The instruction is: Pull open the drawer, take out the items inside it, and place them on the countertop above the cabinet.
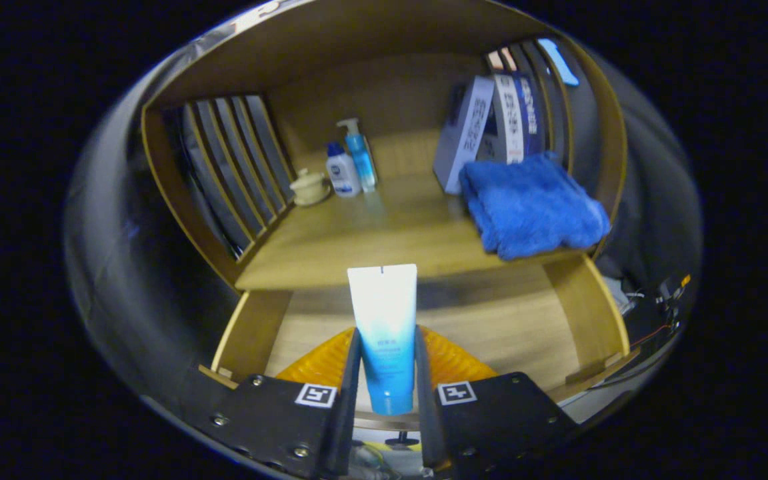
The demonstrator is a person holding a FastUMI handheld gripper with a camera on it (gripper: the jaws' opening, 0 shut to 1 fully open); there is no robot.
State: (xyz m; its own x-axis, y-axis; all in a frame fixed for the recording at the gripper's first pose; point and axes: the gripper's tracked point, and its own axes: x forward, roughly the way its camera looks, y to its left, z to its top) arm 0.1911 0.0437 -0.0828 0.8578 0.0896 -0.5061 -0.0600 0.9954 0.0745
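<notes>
My gripper (387, 373) is shut on a white-and-blue tube (385, 320), which stands up between the fingers (349, 373) with its flat crimped end uppermost. Below and behind the tube lies an orange ridged item (454, 360) inside the open wooden drawer (584, 313). The drawer is pulled out beneath the wooden countertop (371, 240). The tube's top reaches about level with the countertop's front edge.
On the countertop stand a blue folded towel (531, 207) at the right, boxes (491, 127) behind it, two pump bottles (352, 163) and a small cream lidded pot (309, 188) at the back left. Slatted side walls (237, 160) flank the shelf. Cables (657, 300) lie right of the drawer.
</notes>
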